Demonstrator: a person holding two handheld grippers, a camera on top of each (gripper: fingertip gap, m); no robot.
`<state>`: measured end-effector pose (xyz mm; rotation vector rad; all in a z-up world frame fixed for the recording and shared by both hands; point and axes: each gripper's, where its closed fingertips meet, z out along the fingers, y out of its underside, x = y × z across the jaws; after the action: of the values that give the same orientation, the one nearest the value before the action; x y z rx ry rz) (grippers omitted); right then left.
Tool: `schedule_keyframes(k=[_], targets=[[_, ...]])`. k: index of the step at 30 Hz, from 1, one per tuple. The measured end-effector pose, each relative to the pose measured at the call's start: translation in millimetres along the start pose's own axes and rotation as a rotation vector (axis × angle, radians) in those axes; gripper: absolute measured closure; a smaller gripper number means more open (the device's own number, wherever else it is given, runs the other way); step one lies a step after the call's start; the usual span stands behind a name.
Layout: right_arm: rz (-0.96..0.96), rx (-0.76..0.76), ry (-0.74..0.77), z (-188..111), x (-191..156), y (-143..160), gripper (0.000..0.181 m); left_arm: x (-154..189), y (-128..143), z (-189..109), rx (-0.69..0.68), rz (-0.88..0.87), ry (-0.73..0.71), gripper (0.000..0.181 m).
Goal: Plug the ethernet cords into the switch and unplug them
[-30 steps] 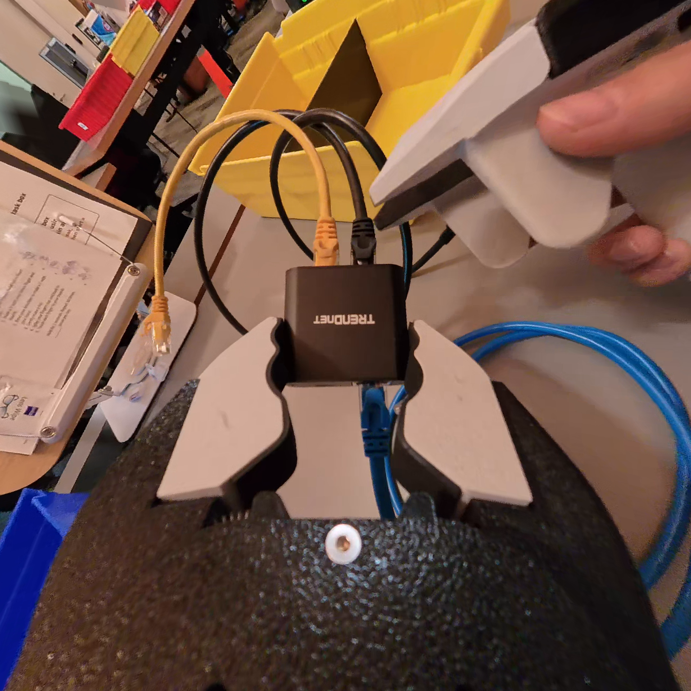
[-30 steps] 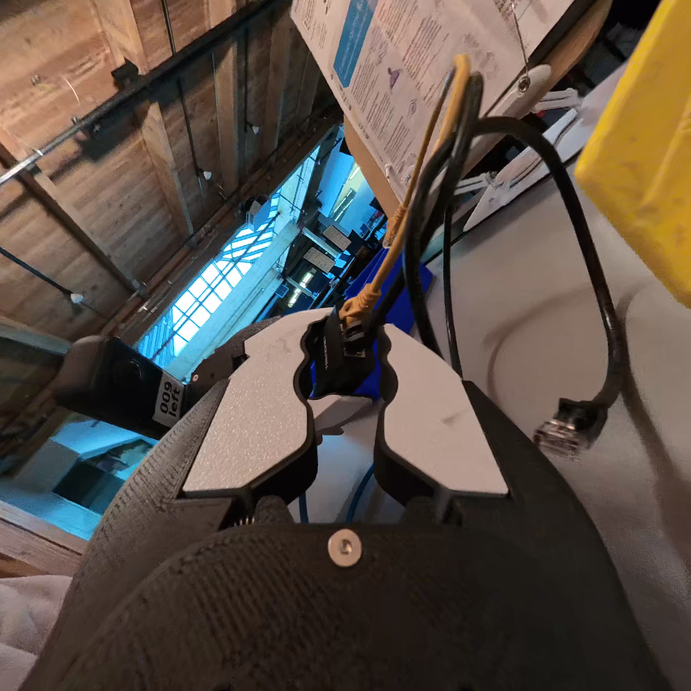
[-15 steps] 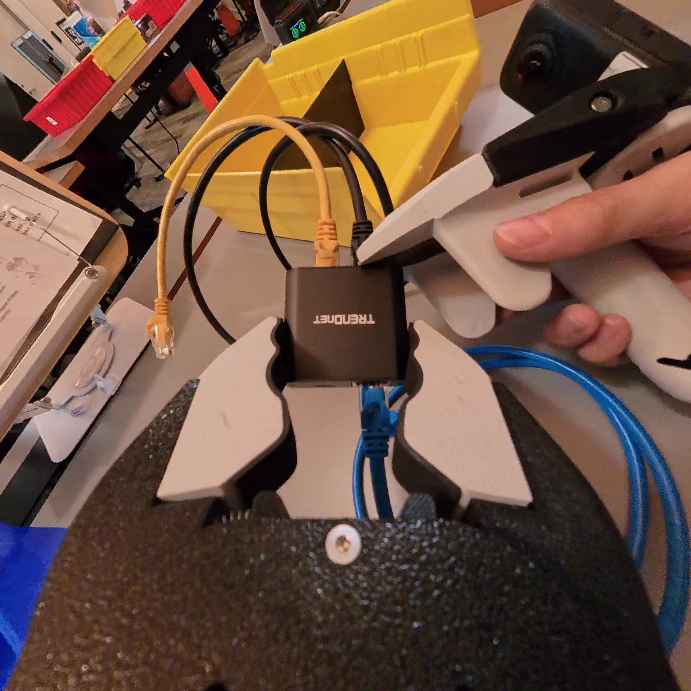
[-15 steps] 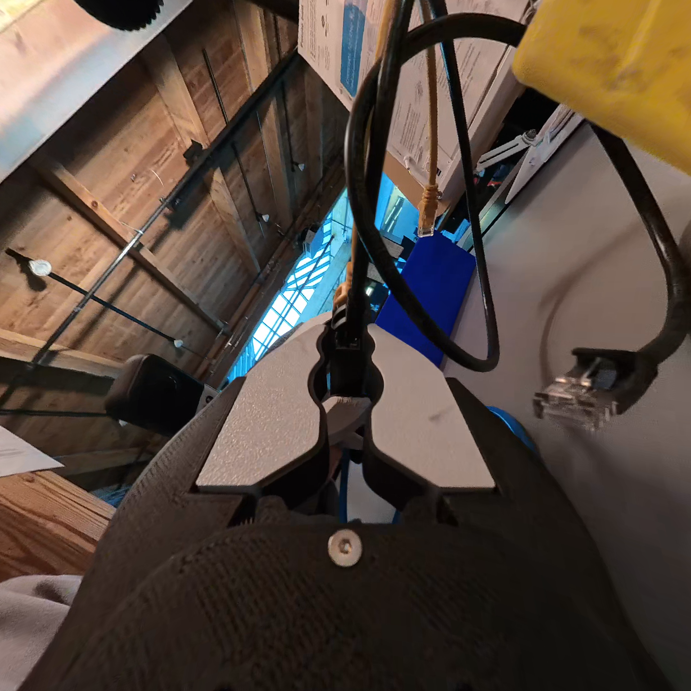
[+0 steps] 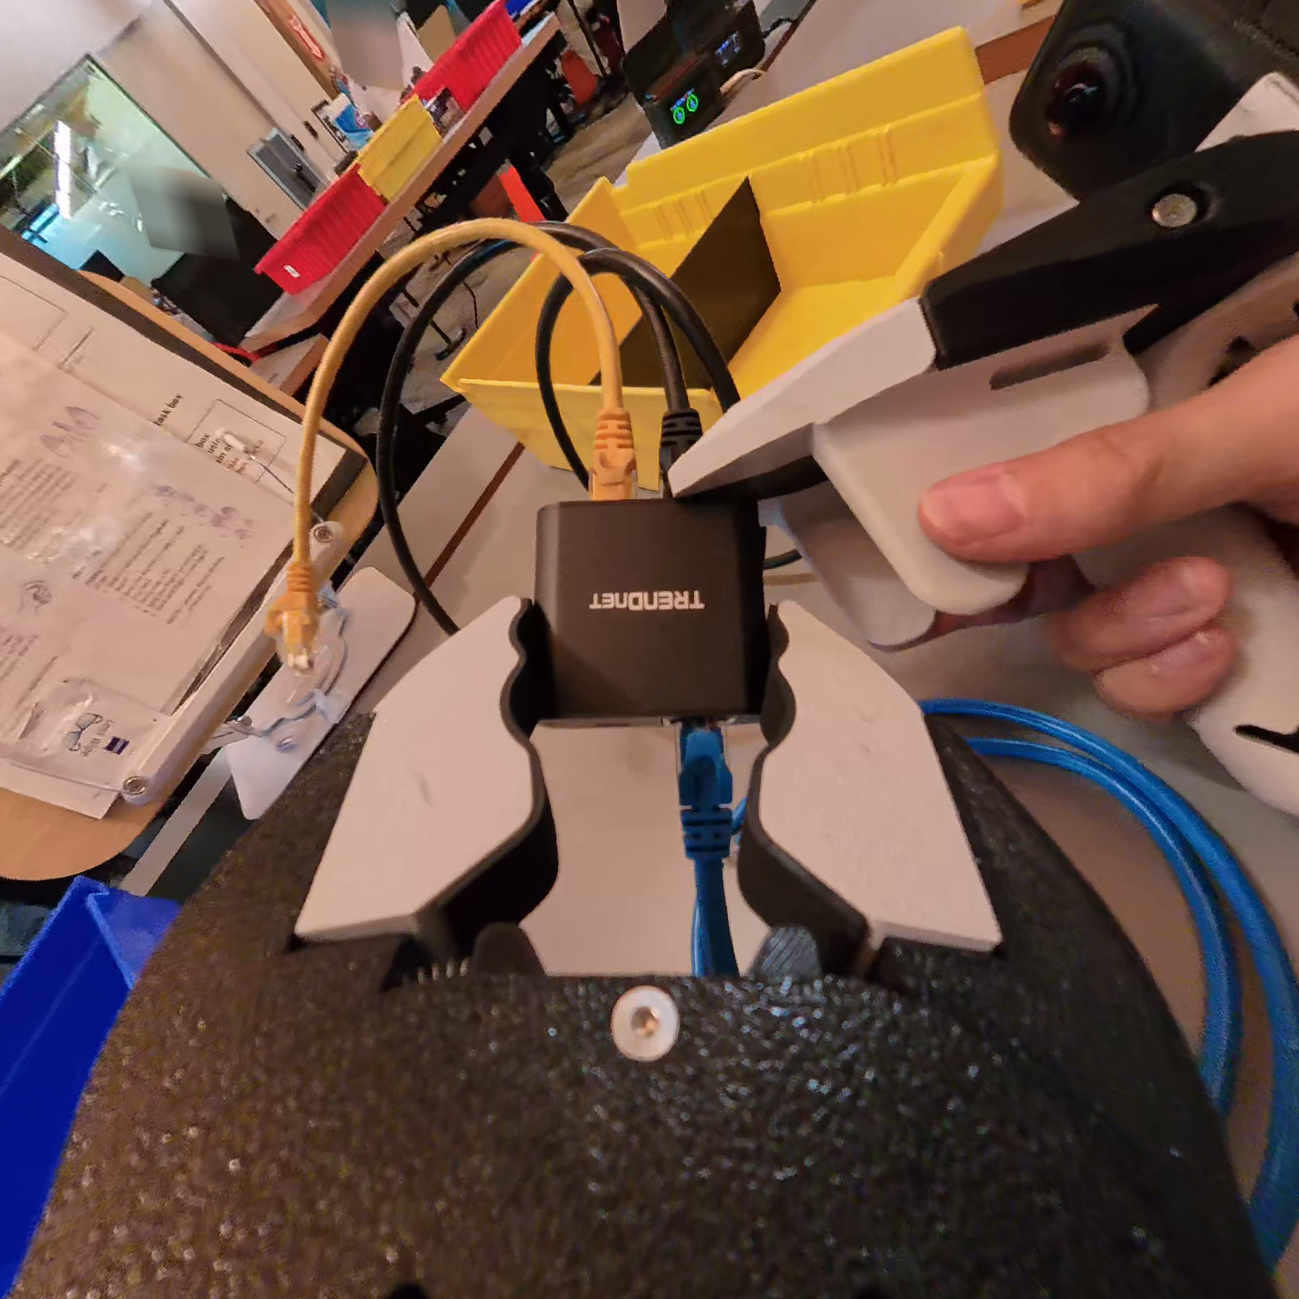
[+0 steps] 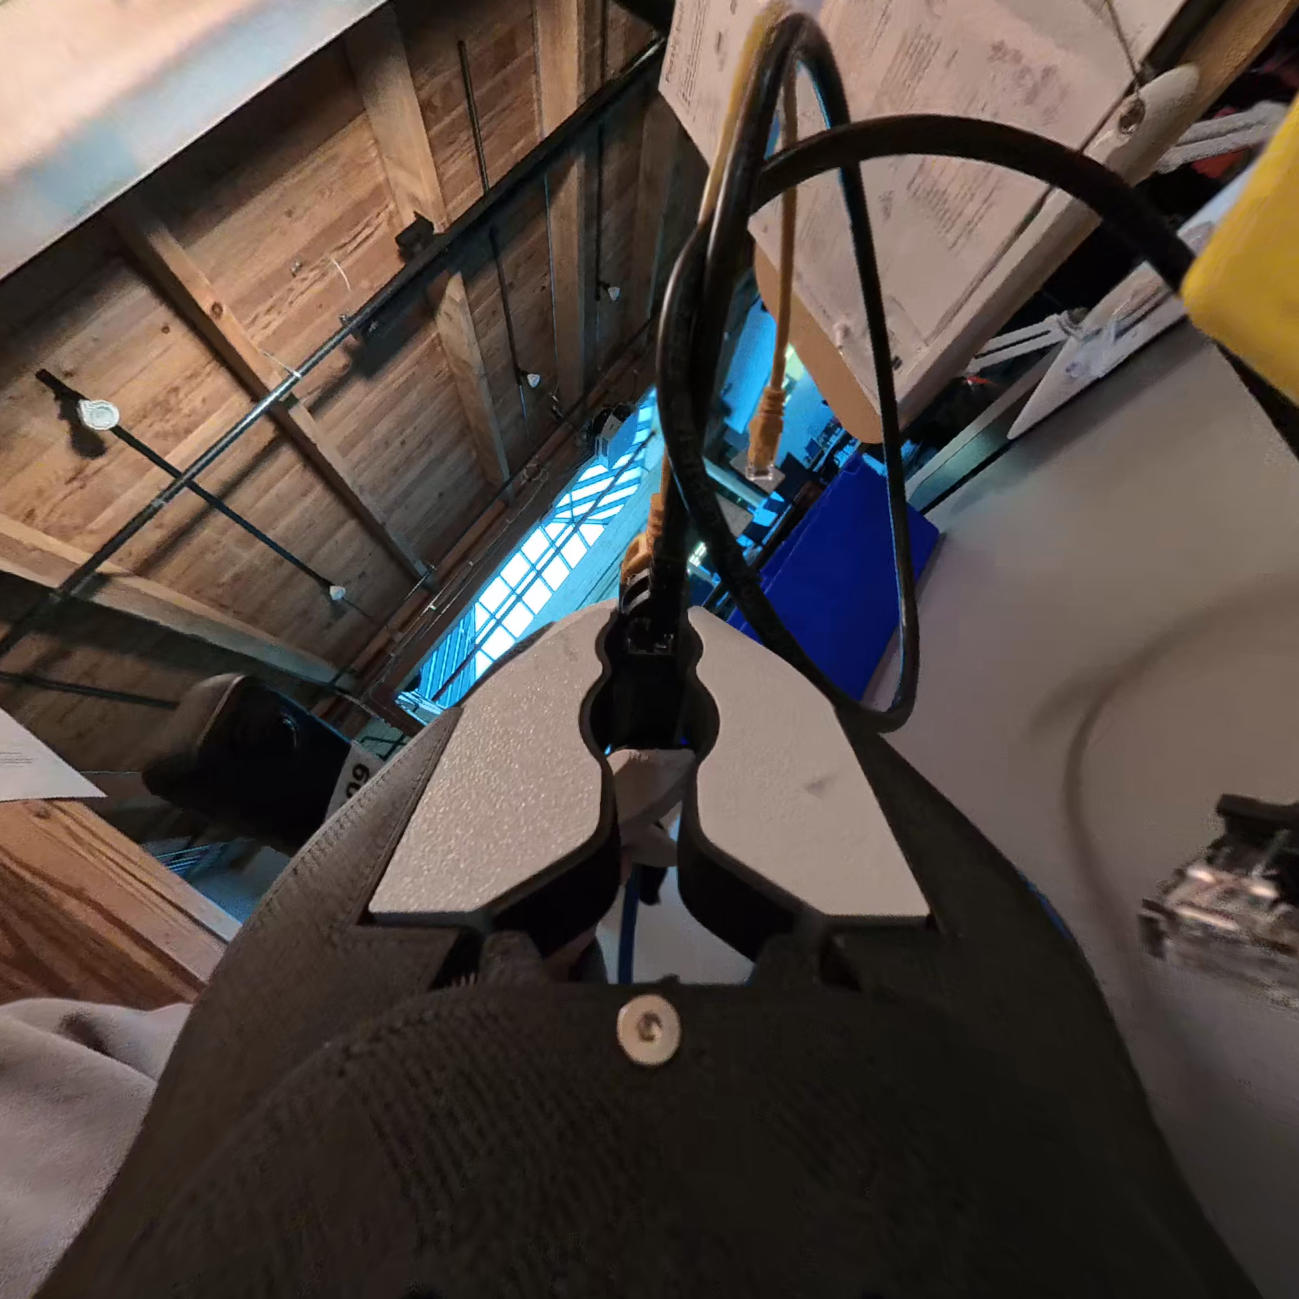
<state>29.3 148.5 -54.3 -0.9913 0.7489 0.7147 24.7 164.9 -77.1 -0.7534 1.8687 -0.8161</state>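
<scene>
Grey counter (image 5: 1040,675) fills the middle of the left wrist view, with a papered board at the left edge, a yellow bin (image 5: 829,232) at upper centre and a blue cord (image 5: 1160,829) looping at lower right. At centre frame the left gripper (image 5: 650,675) has its jaws clamped on the sides of the black switch (image 5: 647,604), which carries an orange plug (image 5: 613,453) and a black plug (image 5: 680,437) on its far face and a blue plug (image 5: 703,780) on its near face. What has changed over the last second is on the right: the right gripper (image 6: 650,692) has swung in from the upper right and narrowed its jaws, which a second ago were spread wide around the switch's end and now pinch the black plug at its port. That reads as the unplugging of the black cord being set up, with a pull away from the switch likely due next. Its free end (image 6: 1223,893) lies blurred at the right edge of the right wrist view.
</scene>
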Motion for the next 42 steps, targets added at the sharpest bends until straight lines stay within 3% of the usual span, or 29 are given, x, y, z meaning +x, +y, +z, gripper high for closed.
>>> schedule_keyframes(k=[6, 15, 32, 42], targets=[[0.03, 0.09, -0.028, 4, -10, 5, 0.168, -3, -4, -11, 0.061, -0.016, 0.033, 0.12], [0.13, 0.121, -0.066, -1, -24, 21, 0.168, 3, -14, -39, 0.337, -0.111, 0.052, 0.12], [0.218, 0.196, -0.033, 2, -11, 24, 0.168, 4, 4, -33, 0.324, -0.207, 0.051, 0.12], [0.179, 0.162, 0.048, 11, 2, 28, 0.167, 0, 18, -29, 0.326, -0.264, 0.061, 0.12]])
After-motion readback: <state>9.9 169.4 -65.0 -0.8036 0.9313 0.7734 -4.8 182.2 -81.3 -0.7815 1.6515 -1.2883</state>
